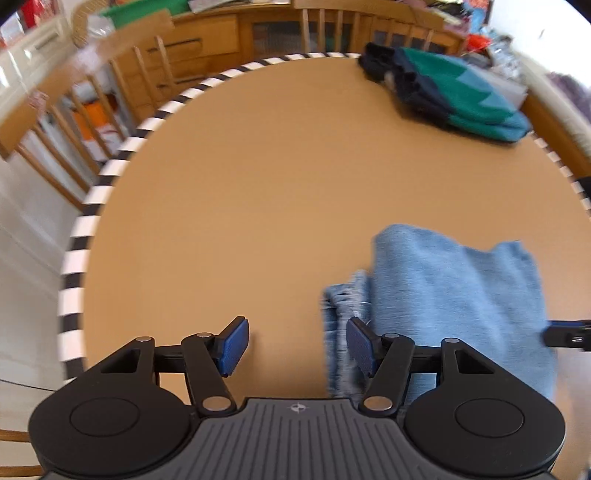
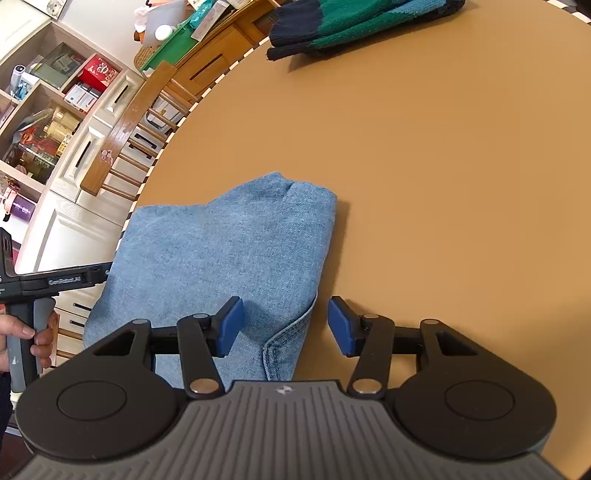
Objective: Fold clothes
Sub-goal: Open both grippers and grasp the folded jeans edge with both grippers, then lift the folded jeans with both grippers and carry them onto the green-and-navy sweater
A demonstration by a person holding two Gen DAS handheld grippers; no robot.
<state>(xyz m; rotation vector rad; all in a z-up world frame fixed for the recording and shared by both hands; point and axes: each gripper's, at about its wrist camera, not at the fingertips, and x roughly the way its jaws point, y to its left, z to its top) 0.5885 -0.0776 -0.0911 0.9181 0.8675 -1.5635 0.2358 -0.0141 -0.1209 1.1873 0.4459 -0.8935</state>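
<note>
A folded light-blue denim garment (image 1: 454,295) lies on the round tan table (image 1: 258,184), near its front edge. My left gripper (image 1: 297,345) hovers open just left of the garment, with only bare table between its blue pads (image 1: 234,345). In the right wrist view the denim (image 2: 221,251) fills the lower left. My right gripper (image 2: 286,326) stands open over the denim's stitched right edge, and neither pad presses on the cloth. A hand (image 2: 40,341) holds the left gripper's handle (image 2: 26,332) at the far left.
A folded green, teal and navy sweater (image 1: 461,96) lies at the table's far right, seen also as the sweater (image 2: 351,22) in the right wrist view. Wooden chairs (image 1: 110,92) ring the striped table rim (image 1: 74,258). Cabinets and shelves (image 2: 44,110) stand beyond.
</note>
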